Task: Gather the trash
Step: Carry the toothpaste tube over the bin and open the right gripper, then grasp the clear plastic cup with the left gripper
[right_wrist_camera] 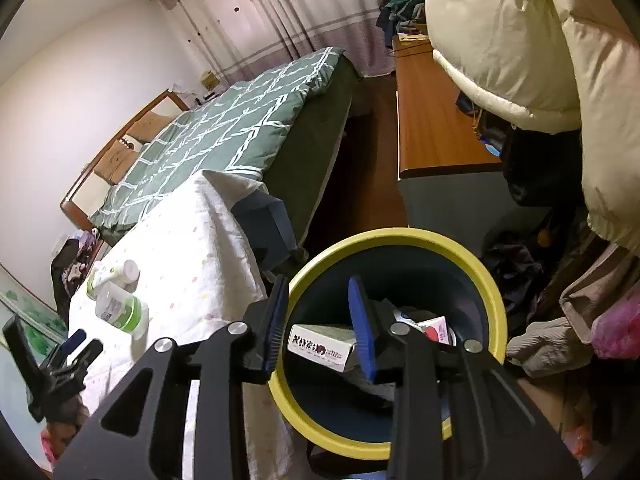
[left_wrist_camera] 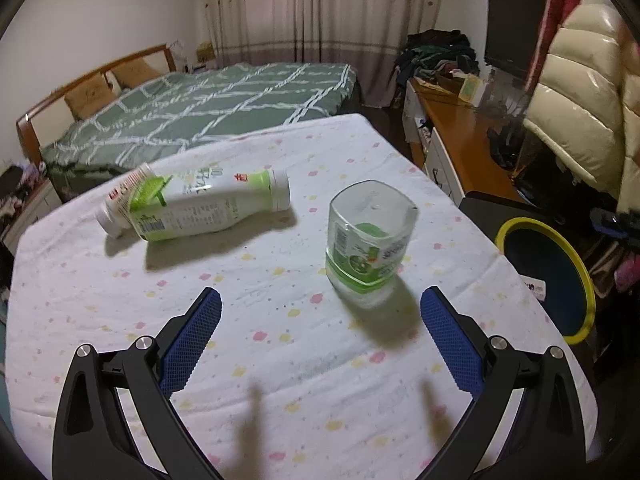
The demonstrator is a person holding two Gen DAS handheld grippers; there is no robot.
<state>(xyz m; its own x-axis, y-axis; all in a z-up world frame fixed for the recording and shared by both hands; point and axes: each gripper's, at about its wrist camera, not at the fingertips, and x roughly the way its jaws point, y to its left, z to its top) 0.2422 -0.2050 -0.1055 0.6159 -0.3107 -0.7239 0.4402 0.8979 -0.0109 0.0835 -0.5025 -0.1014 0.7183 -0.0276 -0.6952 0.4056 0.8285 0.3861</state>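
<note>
Two white-and-green plastic bottles lie on the cloth-covered table (left_wrist_camera: 280, 360). One bottle (left_wrist_camera: 208, 204) lies on its side at the far left, on top of a smaller white bottle (left_wrist_camera: 112, 216). The other bottle (left_wrist_camera: 366, 244) points its base toward me, right of centre. My left gripper (left_wrist_camera: 320, 300) is open and empty just short of that bottle. My right gripper (right_wrist_camera: 318, 312) is open and empty over the yellow-rimmed bin (right_wrist_camera: 488, 280). A white box (right_wrist_camera: 320, 346) and other trash lie inside the bin. The bin also shows in the left wrist view (left_wrist_camera: 580, 280), right of the table.
A bed with a green checked cover (left_wrist_camera: 200, 112) stands behind the table. A wooden desk (right_wrist_camera: 432, 120) and a cream puffer jacket (right_wrist_camera: 520, 40) are at the right. Clothes and bags (right_wrist_camera: 560, 320) lie around the bin. The left gripper (right_wrist_camera: 60, 356) shows at the table's near edge.
</note>
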